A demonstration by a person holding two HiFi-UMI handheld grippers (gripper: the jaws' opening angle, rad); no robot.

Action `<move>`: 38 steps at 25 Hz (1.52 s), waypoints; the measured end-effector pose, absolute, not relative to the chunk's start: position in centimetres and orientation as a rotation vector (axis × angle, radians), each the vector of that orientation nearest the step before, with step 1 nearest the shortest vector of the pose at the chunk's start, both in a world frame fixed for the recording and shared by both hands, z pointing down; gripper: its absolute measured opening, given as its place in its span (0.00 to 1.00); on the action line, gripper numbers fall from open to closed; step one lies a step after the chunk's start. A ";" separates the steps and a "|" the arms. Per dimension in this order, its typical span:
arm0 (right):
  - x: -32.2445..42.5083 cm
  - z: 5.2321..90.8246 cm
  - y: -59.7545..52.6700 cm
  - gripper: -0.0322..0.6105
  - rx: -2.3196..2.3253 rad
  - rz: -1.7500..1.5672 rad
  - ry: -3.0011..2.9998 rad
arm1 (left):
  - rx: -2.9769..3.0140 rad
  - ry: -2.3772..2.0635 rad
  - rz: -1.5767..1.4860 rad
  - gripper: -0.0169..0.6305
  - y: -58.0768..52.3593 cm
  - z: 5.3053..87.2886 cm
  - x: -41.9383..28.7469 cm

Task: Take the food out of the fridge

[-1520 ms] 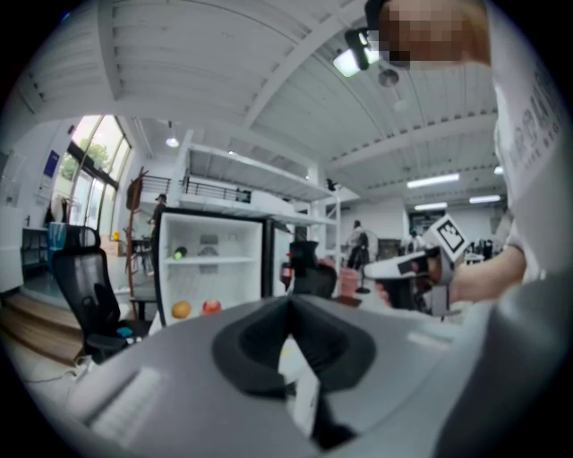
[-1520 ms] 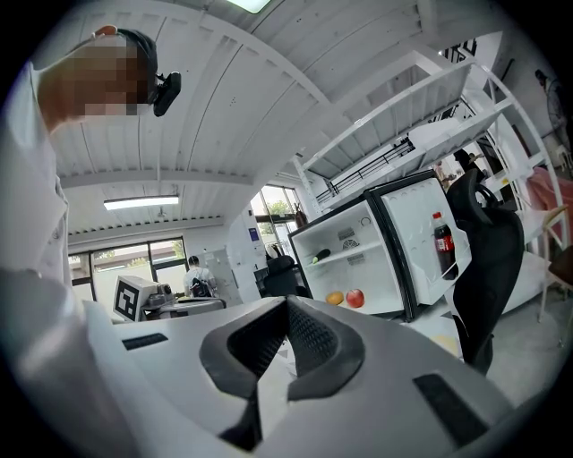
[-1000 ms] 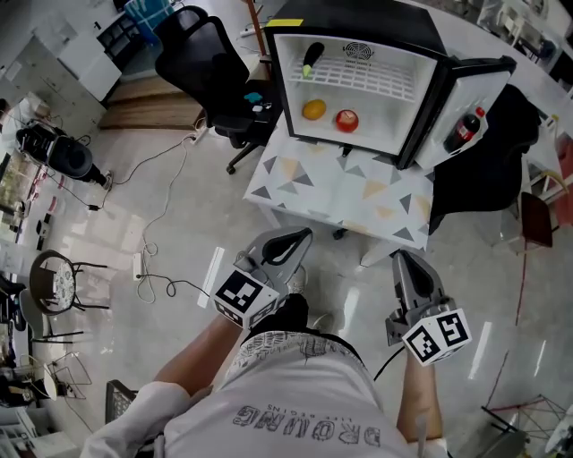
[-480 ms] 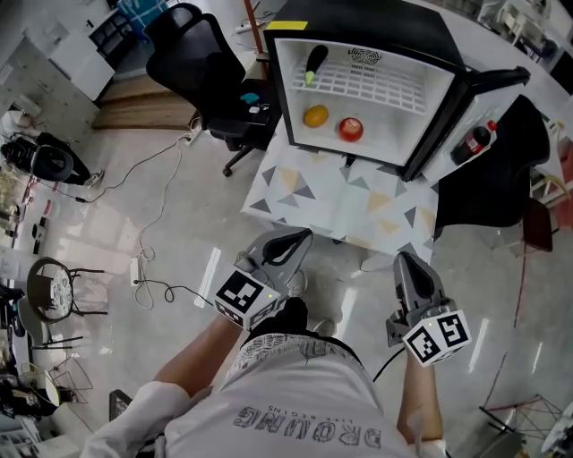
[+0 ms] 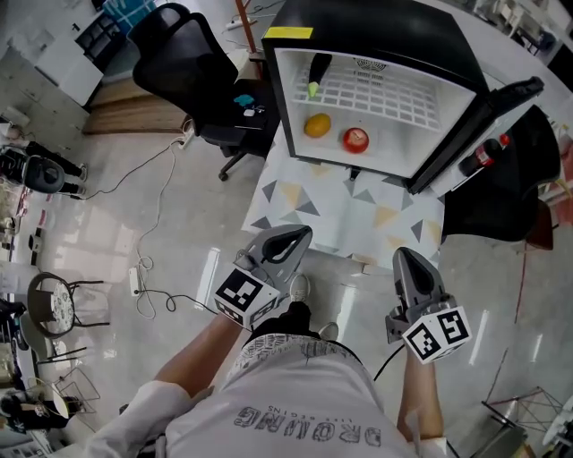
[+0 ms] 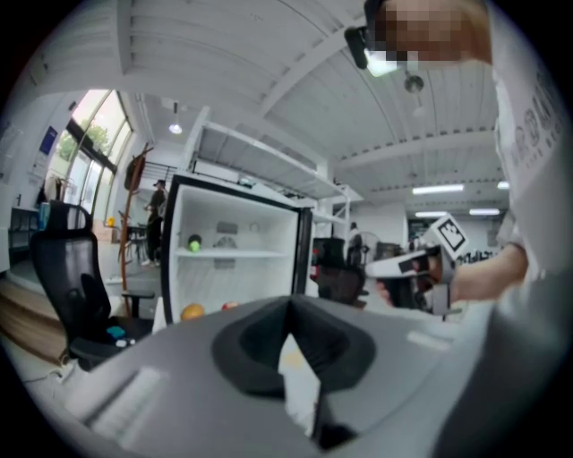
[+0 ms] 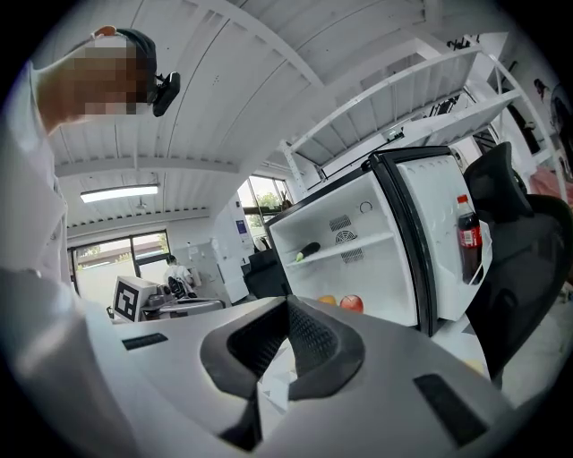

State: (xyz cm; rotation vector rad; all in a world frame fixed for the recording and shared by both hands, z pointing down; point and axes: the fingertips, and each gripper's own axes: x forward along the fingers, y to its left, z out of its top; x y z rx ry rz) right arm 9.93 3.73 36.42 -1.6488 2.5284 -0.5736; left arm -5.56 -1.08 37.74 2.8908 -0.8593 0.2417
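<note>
A black mini fridge [image 5: 376, 27] stands open on a low table [image 5: 295, 192] ahead of me. On its floor lie an orange [image 5: 317, 125] and a red apple [image 5: 355, 139]. A dark vegetable with a green end [image 5: 316, 72] rests on the wire shelf. A cola bottle [image 5: 483, 154] stands in the door. My left gripper [image 5: 291, 240] and right gripper [image 5: 407, 259] are both shut and empty, well short of the table. The right gripper view shows the orange [image 7: 328, 301], apple [image 7: 351, 304] and bottle [image 7: 466, 234] beyond the closed jaws.
A black office chair [image 5: 183, 63] stands left of the fridge, holding small items on its seat. Another dark chair [image 5: 510, 197] sits behind the open door at the right. Cables and a power strip [image 5: 136, 277] lie on the glossy floor at the left.
The fridge and table have drawn closer and sit lower in the head view. Both grippers have come forward with me and stay shut.
</note>
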 end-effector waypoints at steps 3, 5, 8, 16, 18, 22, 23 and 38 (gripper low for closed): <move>9.2 36.2 1.9 0.03 -1.658 -0.575 2.526 | 2.895 -0.840 0.236 0.04 -2.9 37.7 -5.9; 8.6 36.2 0.8 0.03 -1.666 -0.576 2.524 | 2.897 -0.828 0.234 0.04 -4.1 37.7 -6.3; 7.9 36.2 -0.7 0.03 -1.681 -0.577 2.518 | 2.896 -0.806 0.232 0.04 -5.6 37.9 -6.8; 6.0 36.0 -4.2 0.03 -1.732 -0.573 2.495 | 2.913 -0.747 0.216 0.04 -9.6 37.8 -8.3; 5.6 36.0 -4.9 0.03 -1.743 -0.569 2.491 | 2.918 -0.734 0.211 0.04 -10.4 37.9 -8.6; 5.2 36.0 -5.9 0.03 -1.765 -0.570 2.478 | 2.921 -0.703 0.209 0.04 -11.6 38.0 -8.7; 5.1 35.9 -6.2 0.03 -1.770 -0.571 2.475 | 2.921 -0.698 0.210 0.04 -11.8 38.0 -8.8; 7.2 36.6 -8.5 0.03 -1.816 -0.600 2.416 | 2.920 -0.643 0.240 0.04 -14.6 38.9 -6.5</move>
